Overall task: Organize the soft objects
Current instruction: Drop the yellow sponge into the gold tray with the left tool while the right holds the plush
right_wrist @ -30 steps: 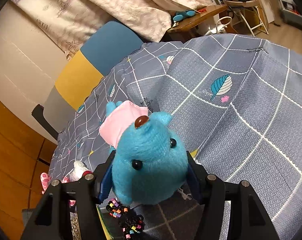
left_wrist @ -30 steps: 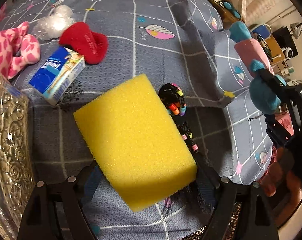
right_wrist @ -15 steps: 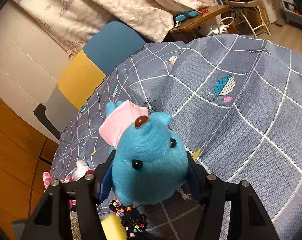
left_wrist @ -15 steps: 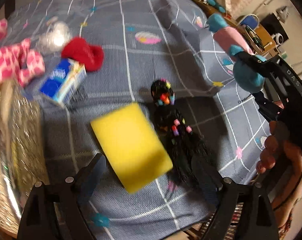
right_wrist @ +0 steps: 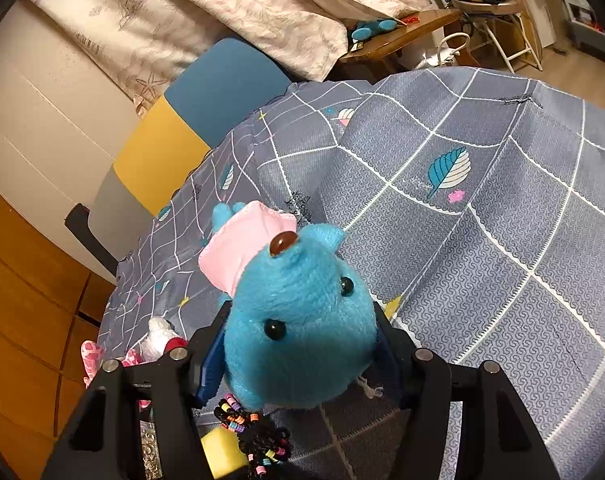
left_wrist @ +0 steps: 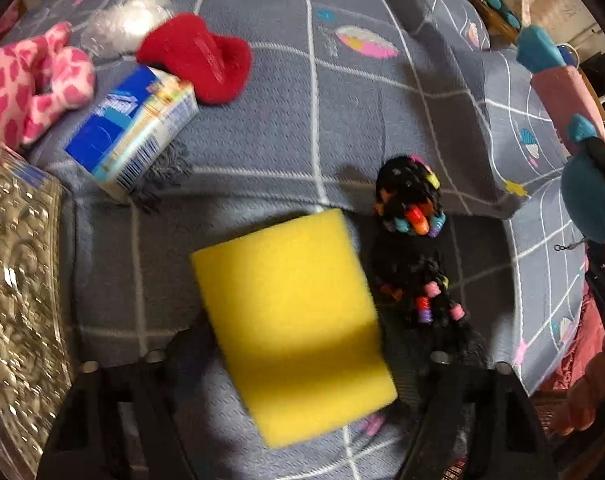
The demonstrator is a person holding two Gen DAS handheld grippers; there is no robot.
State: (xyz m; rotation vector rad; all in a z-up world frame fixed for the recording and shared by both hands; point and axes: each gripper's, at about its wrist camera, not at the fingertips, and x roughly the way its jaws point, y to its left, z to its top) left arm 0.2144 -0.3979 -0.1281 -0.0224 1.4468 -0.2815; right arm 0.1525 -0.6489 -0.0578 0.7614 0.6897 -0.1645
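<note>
Clamping a blue plush toy (right_wrist: pixel 298 320) by the sides of its head, the right hand-held gripper (right_wrist: pixel 302 360) has both fingers (right_wrist: pixel 210 364) pressed into the fur; the toy faces the camera, its pink-clad body pointing away above the grey checked cloth (right_wrist: pixel 502 220) that covers the desk. In the left wrist view the same toy (left_wrist: pixel 590 200) shows at the right edge, raised off the cloth. The left hand-held gripper (left_wrist: pixel 298 364) stands spread wide, its fingers (left_wrist: pixel 190 344) apart on either side of a yellow sponge (left_wrist: pixel 290 316); the sponge sits tilted between them and appears to touch neither, and whether it lies flat on the cloth cannot be told. Just right of the sponge lies a black braided piece with coloured beads (left_wrist: pixel 414 240), close to or touching the sponge's edge. Farther out on the left, a blue and white tissue pack (left_wrist: pixel 134 132) lies on the cloth, with a red plush piece (left_wrist: pixel 198 60) touching its far corner. A pink spotted plush (left_wrist: pixel 26 84) sits at the left edge, and a white fluffy item (left_wrist: pixel 130 20) beside the red piece. An embossed gold tray (left_wrist: pixel 18 280) fills the lower left. Beyond the desk, the right wrist view shows a chair with blue, yellow and grey panels (right_wrist: pixel 190 120).
</note>
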